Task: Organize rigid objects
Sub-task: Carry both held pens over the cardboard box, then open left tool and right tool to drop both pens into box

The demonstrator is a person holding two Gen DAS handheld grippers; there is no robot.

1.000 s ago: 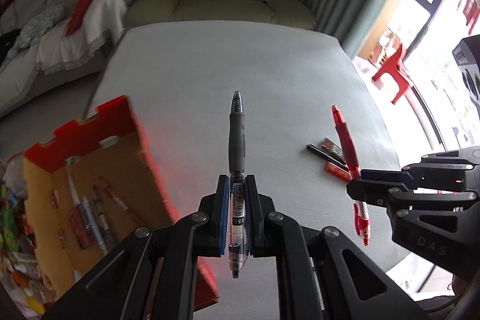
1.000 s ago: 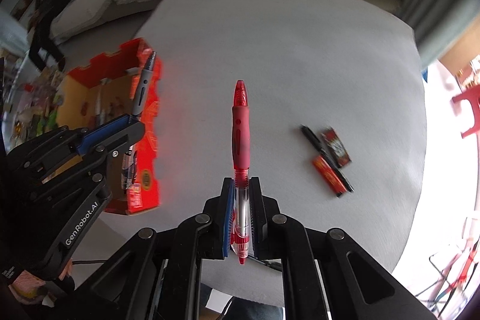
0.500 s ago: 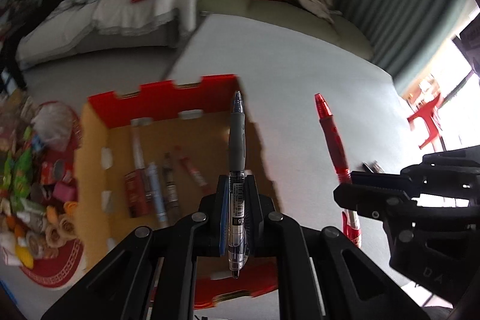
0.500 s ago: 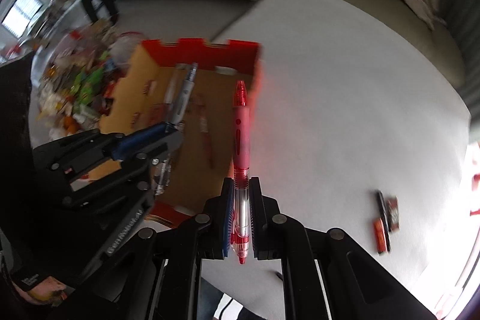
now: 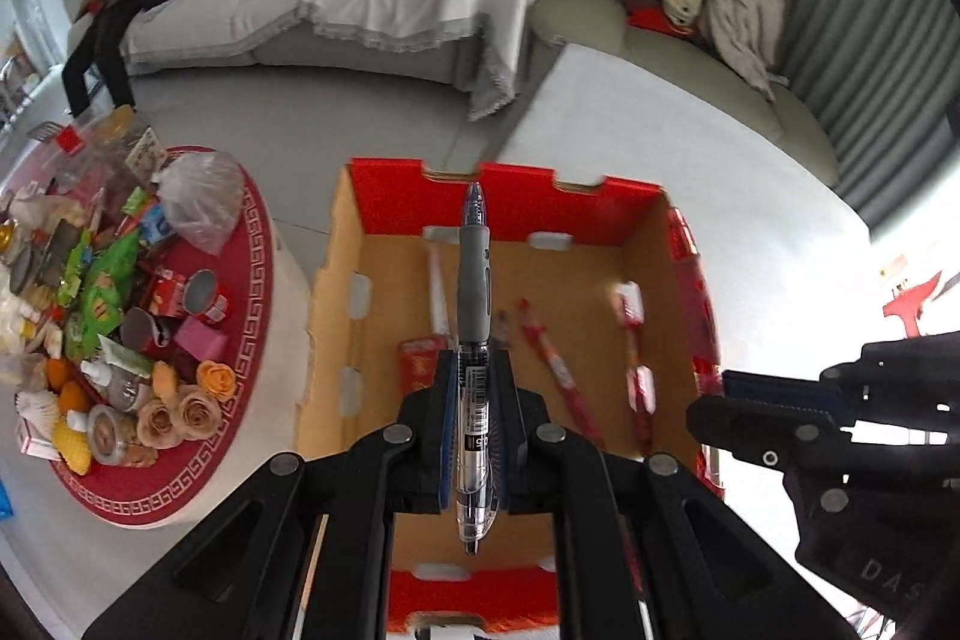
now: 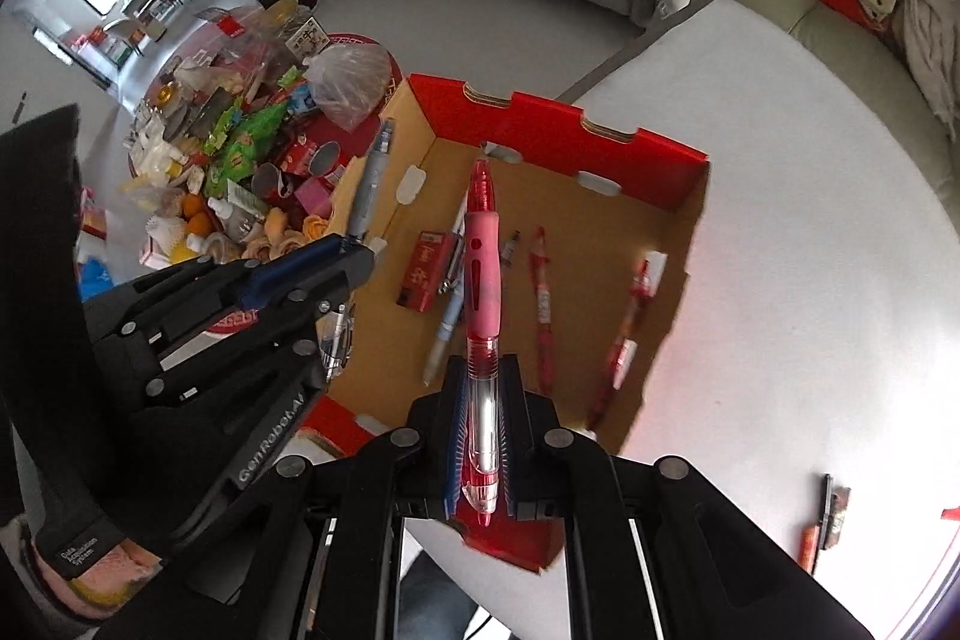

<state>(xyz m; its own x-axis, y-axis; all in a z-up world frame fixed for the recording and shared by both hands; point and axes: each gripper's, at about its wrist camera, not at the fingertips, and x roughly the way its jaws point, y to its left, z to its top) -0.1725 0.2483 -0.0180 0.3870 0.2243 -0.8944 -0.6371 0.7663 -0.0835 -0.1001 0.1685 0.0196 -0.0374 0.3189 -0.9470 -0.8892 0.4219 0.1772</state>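
Two held pens (image 5: pixel 473 316) (image 6: pixel 482 280), one box (image 6: pixel 600 142), two grippers (image 5: pixel 474 400) (image 6: pixel 483 400)

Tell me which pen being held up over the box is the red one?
The red pen is the one clamped in the right gripper. The left gripper holds a grey-grip pen with a clear barrel instead. Both hang above the cardboard box.

I've carried both grippers off the grey tabletop (each with its pen) until they hang over the open red-rimmed cardboard box (image 5: pixel 510 214), which now fills both views.
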